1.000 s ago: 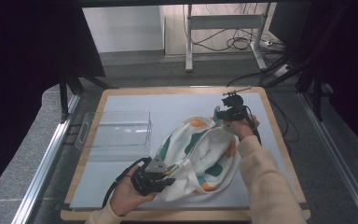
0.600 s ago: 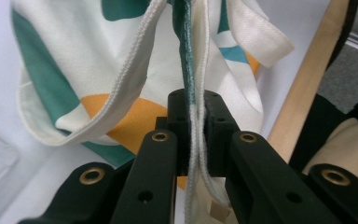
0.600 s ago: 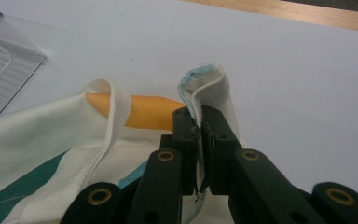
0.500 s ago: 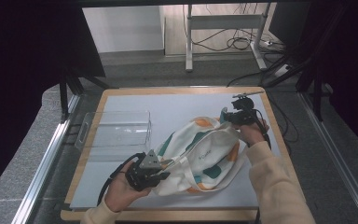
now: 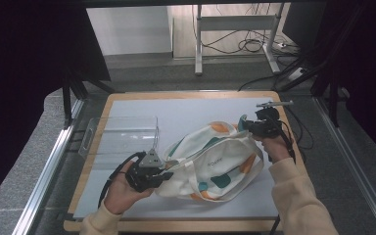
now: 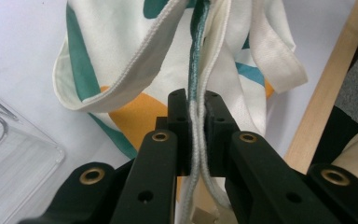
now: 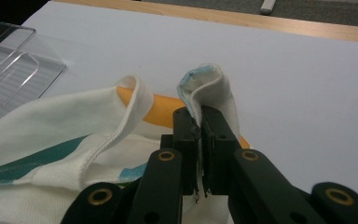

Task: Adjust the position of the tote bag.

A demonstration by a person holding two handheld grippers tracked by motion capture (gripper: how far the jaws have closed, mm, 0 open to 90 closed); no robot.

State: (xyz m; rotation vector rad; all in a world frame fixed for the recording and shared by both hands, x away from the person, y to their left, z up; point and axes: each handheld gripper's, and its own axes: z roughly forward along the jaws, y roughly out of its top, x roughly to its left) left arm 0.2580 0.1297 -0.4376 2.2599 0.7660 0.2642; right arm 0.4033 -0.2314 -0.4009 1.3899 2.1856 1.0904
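A white cloth tote bag with teal and orange patches lies bunched on the white mat. My left gripper holds its near-left edge, jaws shut on the bag's rim. At the far right end my right gripper is shut on a folded bit of the bag's edge, lifting it a little off the mat. In the right gripper view a white strap loops to the left of the pinched fold. The bag hangs slack between the two grippers.
A clear plastic tray sits on the mat's left side, just beyond the left gripper. The white mat lies on a wooden board with raised edges. Cables and a desk frame stand on the floor beyond.
The right gripper has moved right and slightly toward me with the bag's edge. The left gripper has shifted toward the centre, and the bag is stretched wider between them.
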